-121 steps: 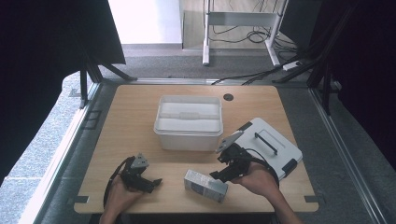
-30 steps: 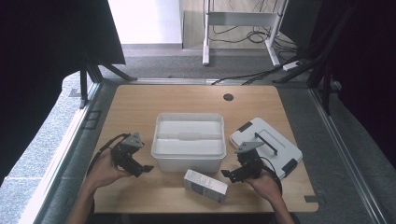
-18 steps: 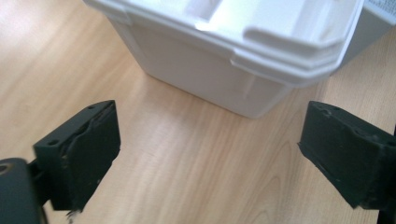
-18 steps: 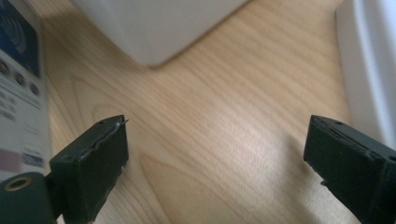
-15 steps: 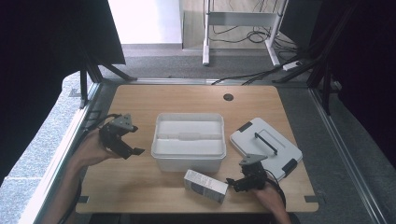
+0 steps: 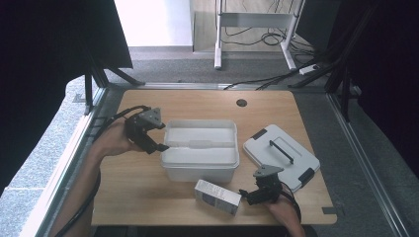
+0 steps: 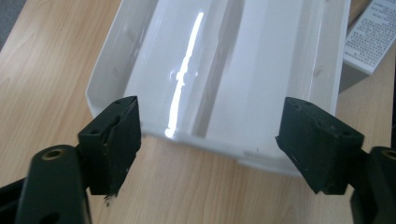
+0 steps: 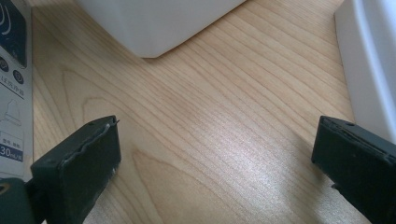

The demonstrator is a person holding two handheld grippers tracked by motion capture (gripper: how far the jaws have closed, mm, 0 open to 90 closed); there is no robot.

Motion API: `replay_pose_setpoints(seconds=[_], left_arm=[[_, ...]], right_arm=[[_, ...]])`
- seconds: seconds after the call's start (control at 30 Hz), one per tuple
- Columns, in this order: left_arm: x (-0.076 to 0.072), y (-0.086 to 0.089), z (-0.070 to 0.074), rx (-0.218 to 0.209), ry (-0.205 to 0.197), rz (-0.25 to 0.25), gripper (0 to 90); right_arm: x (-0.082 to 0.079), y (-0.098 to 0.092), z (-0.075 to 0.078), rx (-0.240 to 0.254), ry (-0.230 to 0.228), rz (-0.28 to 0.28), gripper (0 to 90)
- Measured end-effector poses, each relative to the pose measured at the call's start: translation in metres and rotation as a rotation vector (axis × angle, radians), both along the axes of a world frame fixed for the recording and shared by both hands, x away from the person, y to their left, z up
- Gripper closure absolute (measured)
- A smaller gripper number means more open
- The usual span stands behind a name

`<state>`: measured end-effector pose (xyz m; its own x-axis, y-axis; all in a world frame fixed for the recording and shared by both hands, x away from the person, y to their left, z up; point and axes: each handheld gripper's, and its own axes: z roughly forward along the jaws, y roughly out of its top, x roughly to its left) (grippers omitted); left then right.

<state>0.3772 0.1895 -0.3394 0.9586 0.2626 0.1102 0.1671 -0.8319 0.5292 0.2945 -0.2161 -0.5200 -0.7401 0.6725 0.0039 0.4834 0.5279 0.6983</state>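
Observation:
A white plastic bin point(image 6: 200, 148) stands open mid-table, and its long inside point(image 7: 233, 60) runs away from my left gripper's camera. My left gripper point(image 6: 160, 136) hovers at the bin's left end, pointing at it. Its jaws have just been closing but stay open point(image 7: 208, 140), with the bin's end wall beyond them and nothing pressed. A small printed carton point(image 6: 217, 196) lies in front of the bin. My right gripper point(image 6: 245, 195) rests low just right of the carton. Its jaws point(image 8: 215, 158) have just been opening, over bare wood, carton point(image 8: 14, 70) at their left.
The bin's white lid point(image 6: 280, 155) with a dark handle lies flat at the right, its edge point(image 8: 373, 60) close to my right jaw. The table's front edge is right behind my right hand. A round cable hole point(image 6: 241, 102) sits at the back.
My left hand has risen and moved from the table's front left to the bin's left end, jaws narrowing. My right hand sank slightly beside the carton. The bin sits nearer than four seconds ago.

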Motion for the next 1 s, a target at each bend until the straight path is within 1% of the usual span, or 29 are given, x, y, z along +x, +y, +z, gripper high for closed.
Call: replay_pose_setpoints(seconds=[0.03, 0.07, 0.13, 0.17, 0.2, 0.23, 0.27, 0.3, 0.33, 0.4, 0.43, 0.47, 0.5, 0.53, 0.6, 0.67, 0.7, 0.77, 0.8, 0.9, 0.93, 0.97, 1.0], left_arm=[[0.002, -0.005, 0.001, 0.003, 0.000, -0.007, 23.0], [0.006, -0.014, 0.001, 0.020, -0.005, -0.029, 24.3], [0.010, -0.024, 0.002, 0.028, -0.007, -0.057, 28.1], [0.010, -0.024, 0.002, 0.028, -0.007, -0.057, 29.6], [0.013, -0.035, 0.002, 0.033, 0.001, -0.080, 32.1], [0.015, -0.041, 0.001, 0.038, 0.004, -0.090, 34.7], [0.015, -0.041, 0.001, 0.038, 0.004, -0.090, 36.9], [0.016, -0.047, 0.000, 0.043, 0.013, -0.093, 36.9], [0.020, -0.058, -0.002, 0.065, 0.017, -0.108, 41.6], [0.024, -0.068, -0.004, 0.076, 0.029, -0.114, 47.3], [0.024, -0.068, -0.004, 0.076, 0.029, -0.114, 50.4], [0.025, -0.072, -0.005, 0.079, 0.032, -0.117, 50.4], [0.028, -0.077, -0.007, 0.090, 0.036, -0.123, 53.1], [0.031, -0.085, -0.011, 0.116, 0.035, -0.137, 57.2], [0.034, -0.092, -0.014, 0.129, 0.040, -0.153, 61.6], [0.036, -0.095, -0.015, 0.132, 0.041, -0.160, 66.1], [0.039, -0.101, -0.019, 0.132, 0.059, -0.176, 68.2], [0.040, -0.104, -0.021, 0.135, 0.064, -0.184, 72.0], [0.042, -0.109, -0.025, 0.153, 0.076, -0.199, 74.0], [0.044, -0.116, -0.031, 0.177, 0.091, -0.217, 79.6], [0.044, -0.117, -0.033, 0.179, 0.100, -0.224, 81.6], [0.044, -0.117, -0.033, 0.179, 0.100, -0.224, 84.2], [0.045, -0.117, -0.034, 0.176, 0.112, -0.241, 87.2]], right_arm=[[0.000, 0.000, 0.000, 0.000, 0.000, 0.000, 0.8], [0.000, 0.000, 0.000, 0.000, 0.000, 0.000, 0.8], [0.000, 0.000, 0.000, 0.000, 0.000, 0.000, 0.8], [0.000, 0.000, 0.000, 0.000, 0.000, 0.000, 0.8], [0.000, 0.000, 0.000, 0.000, 0.000, -0.001, 0.8], [0.000, 0.000, 0.000, 0.000, 0.000, 0.000, 0.8], [0.000, 0.000, 0.000, 0.000, 0.000, 0.000, 0.8], [0.000, 0.000, 0.000, 0.000, 0.000, 0.000, 0.8], [0.000, 0.000, 0.000, 0.000, 0.000, 0.000, 0.8], [0.000, 0.000, 0.000, 0.000, -0.001, 0.000, 0.8], [0.000, 0.000, 0.000, 0.000, -0.001, 0.000, 0.8], [0.000, 0.000, 0.000, 0.000, -0.001, 0.000, 0.8], [0.000, 0.000, 0.000, 0.001, -0.002, 0.000, 0.8], [0.000, 0.000, 0.000, 0.000, -0.002, 0.000, 0.8], [0.000, 0.000, 0.000, 0.000, -0.002, 0.000, 0.8], [0.000, 0.000, 0.000, -0.002, -0.003, 0.002, 0.8], [0.000, 0.000, 0.000, -0.002, -0.003, 0.002, 0.8], [0.000, 0.000, 0.000, -0.002, -0.003, 0.002, 0.8], [0.000, 0.000, 0.000, -0.002, -0.003, 0.002, 0.8], [0.000, 0.000, 0.000, 0.000, -0.002, 0.000, 0.8], [0.000, 0.000, 0.000, 0.000, -0.002, 0.000, 0.8], [0.000, 0.000, 0.000, 0.000, -0.002, 0.000, 0.8], [0.000, 0.000, 0.000, 0.001, -0.002, -0.001, 0.8]])
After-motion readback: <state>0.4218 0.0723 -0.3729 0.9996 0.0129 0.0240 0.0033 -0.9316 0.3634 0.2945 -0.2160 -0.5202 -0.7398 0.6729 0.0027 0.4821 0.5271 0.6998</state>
